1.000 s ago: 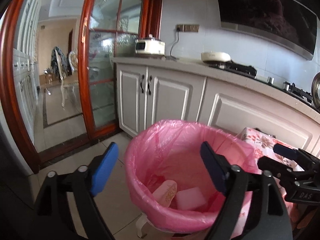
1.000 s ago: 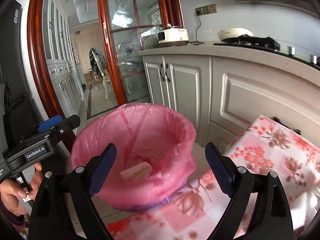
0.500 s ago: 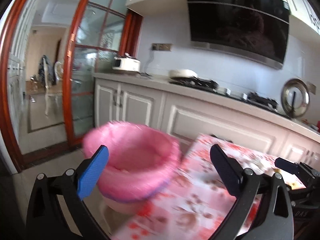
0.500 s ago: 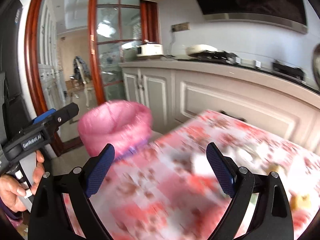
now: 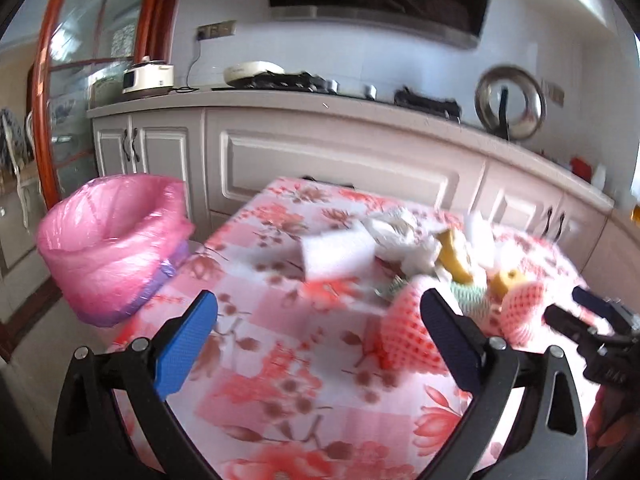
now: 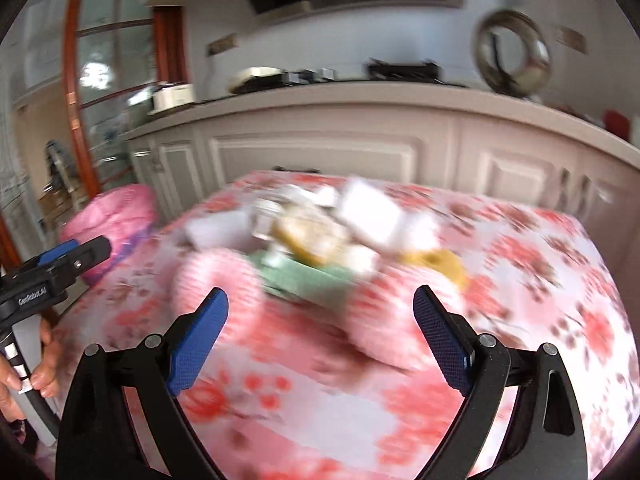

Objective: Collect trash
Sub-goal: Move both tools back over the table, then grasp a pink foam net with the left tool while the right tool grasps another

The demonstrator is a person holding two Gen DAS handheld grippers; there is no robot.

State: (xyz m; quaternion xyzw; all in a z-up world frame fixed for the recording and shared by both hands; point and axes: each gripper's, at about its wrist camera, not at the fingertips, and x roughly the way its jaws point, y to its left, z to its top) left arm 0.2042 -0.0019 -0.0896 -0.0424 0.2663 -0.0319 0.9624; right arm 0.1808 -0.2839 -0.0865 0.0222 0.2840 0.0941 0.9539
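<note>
**Back at the pile for the next piece**

Both cameras have swung off the bin [image 5: 108, 248] since a second ago and now face the trash [image 6: 320, 240] heaped on the table [image 5: 304, 392], well right of the bin. My left gripper [image 5: 318, 334] and right gripper [image 6: 320, 334] are both spread wide and carry nothing. The pictures are blurred, so I would steady first. A white block [image 5: 338, 254] lies on the heap's bin side, apart from the rest; I judge it the easiest pick. Pink netting [image 5: 408, 328], on the heap's side away from the bin, looks soft and may snag neighbouring scraps.
</note>
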